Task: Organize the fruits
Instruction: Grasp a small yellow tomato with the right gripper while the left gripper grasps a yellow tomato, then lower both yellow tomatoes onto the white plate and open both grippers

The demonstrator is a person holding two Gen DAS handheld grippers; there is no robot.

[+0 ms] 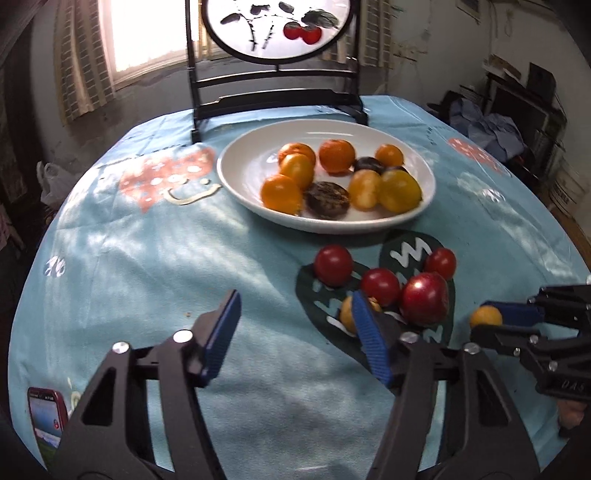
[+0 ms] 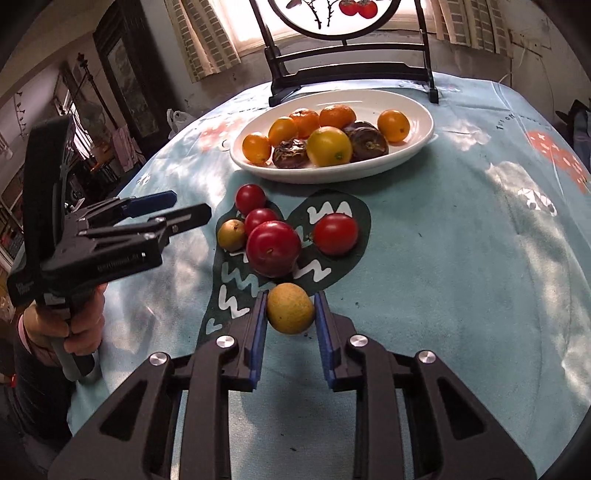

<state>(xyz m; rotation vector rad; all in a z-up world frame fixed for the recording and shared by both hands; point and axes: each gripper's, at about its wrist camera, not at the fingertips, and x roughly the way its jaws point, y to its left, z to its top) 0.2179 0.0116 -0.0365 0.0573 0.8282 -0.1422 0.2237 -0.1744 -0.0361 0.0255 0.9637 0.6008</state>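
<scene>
A white plate (image 1: 236, 177) (image 2: 413, 147) at the back of the table holds several orange, yellow and dark fruits. In front of it lie red tomatoes (image 1: 333, 264) (image 2: 335, 233), a large red plum (image 1: 424, 298) (image 2: 273, 248) and a small yellow fruit (image 1: 347, 314) (image 2: 231, 234). My right gripper (image 2: 290, 314) (image 1: 487, 322) is shut on a yellow fruit (image 2: 290, 308) (image 1: 486, 316), just above the cloth. My left gripper (image 1: 295, 332) (image 2: 173, 206) is open and empty, left of the red fruits.
A light blue patterned cloth (image 1: 147, 266) covers the round table. A dark framed stand with a round painted panel (image 1: 277, 22) (image 2: 351, 11) stands behind the plate. A red phone (image 1: 44, 417) lies at the table's near left edge.
</scene>
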